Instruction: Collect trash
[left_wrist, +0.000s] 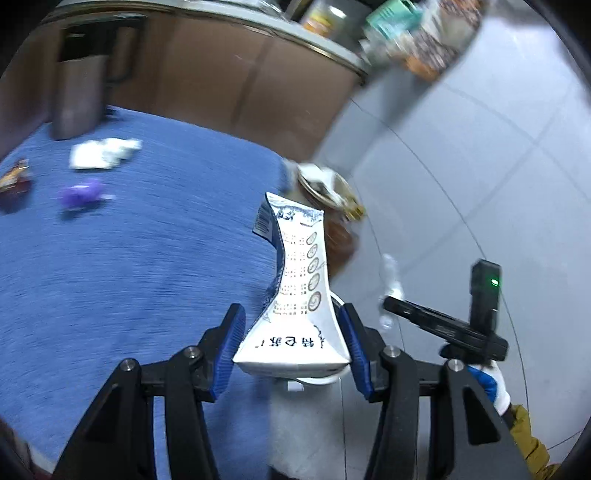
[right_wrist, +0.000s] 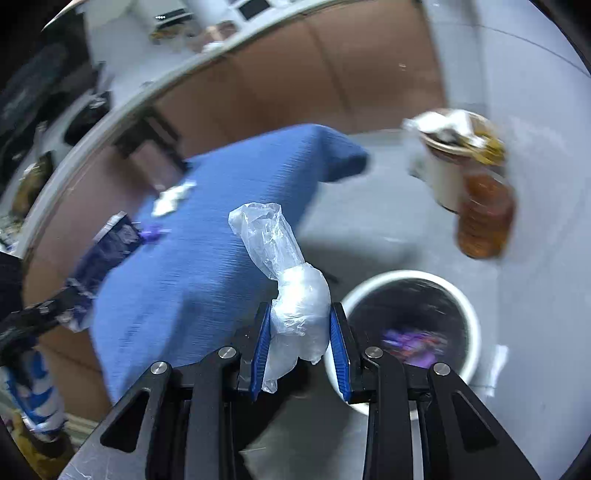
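My left gripper (left_wrist: 291, 347) is shut on a squashed white milk carton (left_wrist: 295, 295) with blue print, held above the right edge of the blue table (left_wrist: 129, 258). My right gripper (right_wrist: 299, 350) is shut on a crumpled clear plastic bag (right_wrist: 291, 295), held over the floor just left of a white bin (right_wrist: 469, 306) with a black liner and purple trash inside. On the table lie a white crumpled tissue (left_wrist: 103, 153), a purple wrapper (left_wrist: 81, 194) and a dark snack wrapper (left_wrist: 14, 181). The right gripper also shows in the left wrist view (left_wrist: 443, 325).
A full paper cup (right_wrist: 447, 162) and a bottle of amber liquid (right_wrist: 484, 214) stand on the grey tiled floor (right_wrist: 535, 258) beyond the bin. A grey jug (left_wrist: 77, 92) stands at the table's far edge. A brown counter front (left_wrist: 221, 81) runs behind.
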